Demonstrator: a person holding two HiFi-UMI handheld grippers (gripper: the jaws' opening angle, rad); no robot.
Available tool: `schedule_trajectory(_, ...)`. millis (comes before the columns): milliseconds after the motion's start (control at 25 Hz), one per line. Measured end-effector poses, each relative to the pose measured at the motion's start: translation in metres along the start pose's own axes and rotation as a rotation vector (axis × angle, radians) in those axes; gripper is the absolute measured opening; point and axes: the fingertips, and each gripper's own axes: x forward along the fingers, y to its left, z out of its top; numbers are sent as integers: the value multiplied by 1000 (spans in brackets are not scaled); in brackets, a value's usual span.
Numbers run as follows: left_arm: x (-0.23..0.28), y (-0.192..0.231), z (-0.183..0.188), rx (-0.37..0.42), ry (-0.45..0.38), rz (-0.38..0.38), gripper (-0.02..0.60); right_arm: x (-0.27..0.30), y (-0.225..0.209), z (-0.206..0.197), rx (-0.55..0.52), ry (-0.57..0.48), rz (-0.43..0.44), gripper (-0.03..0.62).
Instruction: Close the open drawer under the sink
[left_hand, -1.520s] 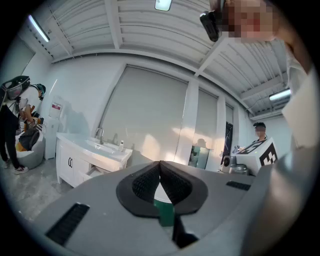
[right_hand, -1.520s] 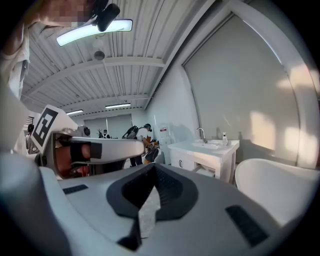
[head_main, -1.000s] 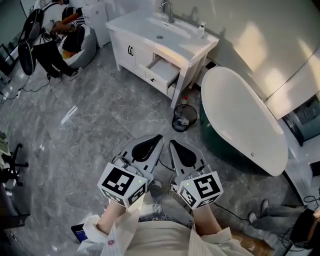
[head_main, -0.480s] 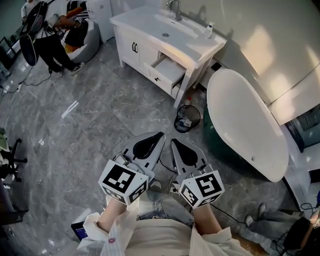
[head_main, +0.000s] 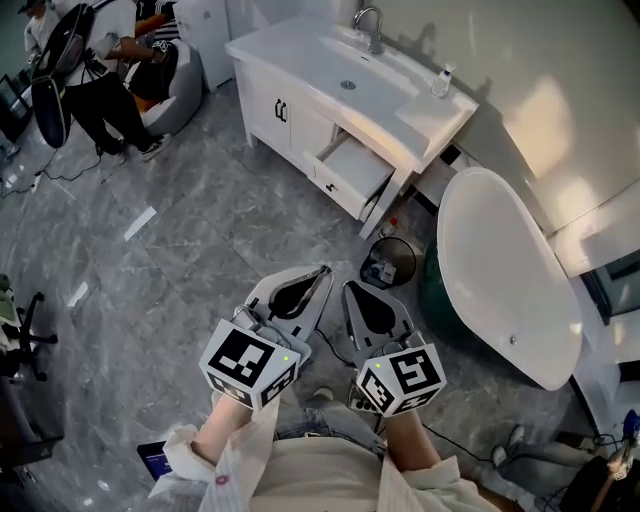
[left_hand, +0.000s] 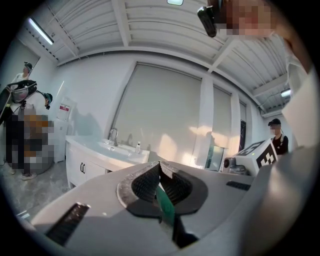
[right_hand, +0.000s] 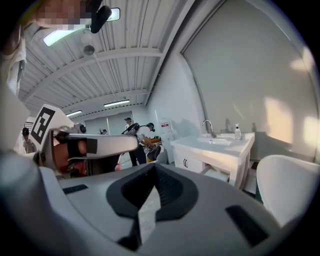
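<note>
Overhead, drawer (head_main: 356, 170) under the sink (head_main: 350, 72) stands pulled out. Left gripper (head_main: 319, 272) and right gripper (head_main: 347, 288) both pinched closed, seemingly empty, well apart from it.

Grey left gripper (head_main: 321, 271), grey right gripper (head_main: 347, 286), black-and-white marker cubes (head_main: 248, 365), white sleeves (head_main: 236, 462)

white drawer (head_main: 352, 172), white sink (head_main: 350, 62), white tub (head_main: 505, 262) with dark green side, grey marbled floor (head_main: 190, 250).

White drawer (head_main: 352, 172) is sitting pulled out, open and level, from the white vanity (head_main: 285, 110), just below the counter right of the sink (head_main: 352, 62), small dark handle showing on its front.
</note>
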Motion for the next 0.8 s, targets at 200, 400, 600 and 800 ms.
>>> schedule_trajectory(200,20,59,19,11,23,-13,15,64,-6,21,8,-10,-13,9)
schedule_trajectory(400,30,107,29,30,26,-32,15,111,-9,30,11,-18,-45,9)
schedule_trajectory(600,34,139,34,37,33,-66,15,142,-9,32,26,-12,-87,9)
schedule_trajectory(800,44,159,35,18,43,-90,15,163,-11,35,33,5,-107,9)
